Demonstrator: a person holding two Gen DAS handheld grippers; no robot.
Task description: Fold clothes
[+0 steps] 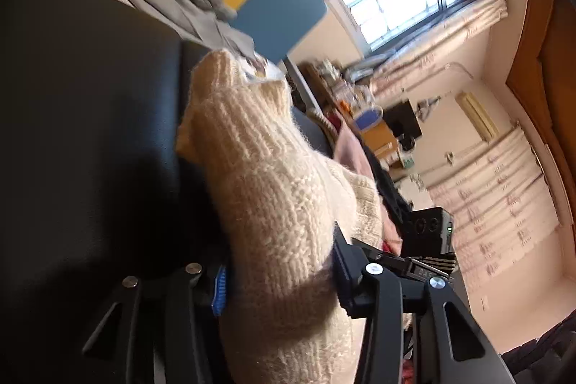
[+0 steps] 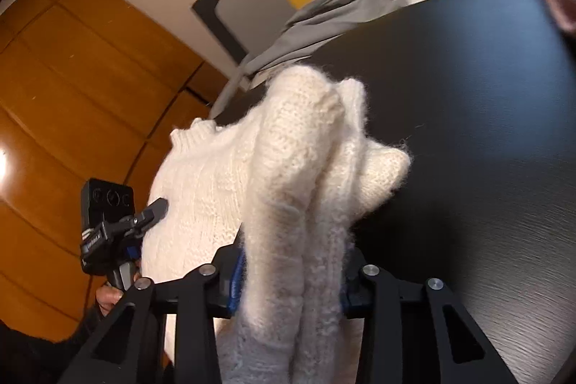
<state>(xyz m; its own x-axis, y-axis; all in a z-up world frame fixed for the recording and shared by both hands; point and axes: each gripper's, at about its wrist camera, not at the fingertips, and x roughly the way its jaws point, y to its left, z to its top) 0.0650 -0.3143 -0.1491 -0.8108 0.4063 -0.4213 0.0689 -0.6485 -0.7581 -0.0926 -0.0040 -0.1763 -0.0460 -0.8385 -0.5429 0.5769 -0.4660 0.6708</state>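
both grippers clamp cream sweater (image 1: 273, 197)

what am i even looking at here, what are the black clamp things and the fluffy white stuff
These are two handheld grippers, one in each of a person's hands, each with a fisheye camera looking along its fingers. One picture comes from the left gripper, the other from the right gripper. The fluffy stuff is a cream knitted sweater, and both grippers are clamped on it above a black table. The right view also shows the left gripper from outside. Grey clothes lie at the table's far edge.
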